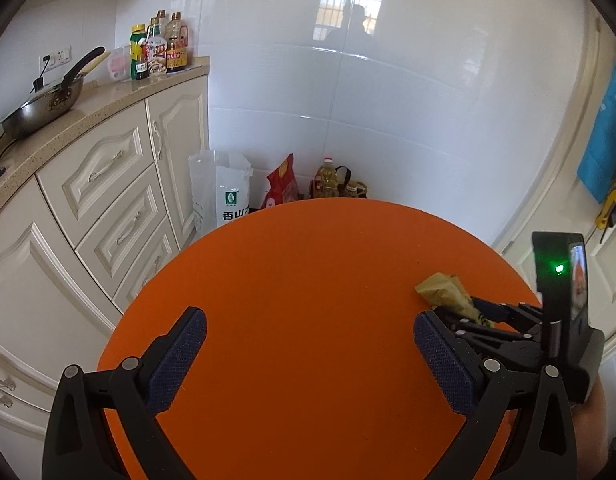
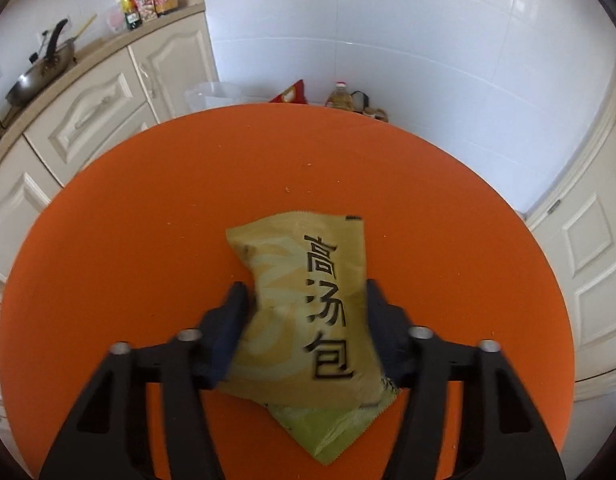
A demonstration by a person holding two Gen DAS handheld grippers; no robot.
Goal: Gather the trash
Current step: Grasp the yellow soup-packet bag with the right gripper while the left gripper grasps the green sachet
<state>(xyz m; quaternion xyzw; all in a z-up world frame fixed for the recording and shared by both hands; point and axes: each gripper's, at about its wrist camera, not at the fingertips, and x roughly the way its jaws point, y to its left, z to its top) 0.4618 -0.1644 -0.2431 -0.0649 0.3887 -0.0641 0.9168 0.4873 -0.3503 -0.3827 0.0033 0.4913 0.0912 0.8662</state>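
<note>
Here right claw (image 2: 305,312) grips soup packet (image 2: 303,304) (lower end hidden); left claw (image 1: 310,356) open.

A packet (image 2: 303,304) lies on the table (image 2: 147,220) (cabinets (image 2: 95,116) left, bottles (image 2: 340,98) behind it).

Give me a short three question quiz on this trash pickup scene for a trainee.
1. True or false: the left gripper holds the packet.
2. What does the right gripper have between its pads? A) a bottle B) the packet C) nothing
3. What colour is the table under the packet?

Key
1. False: its jaws stand open over bare table.
2. B: both pads press the packet's sides.
3. Orange.
</note>
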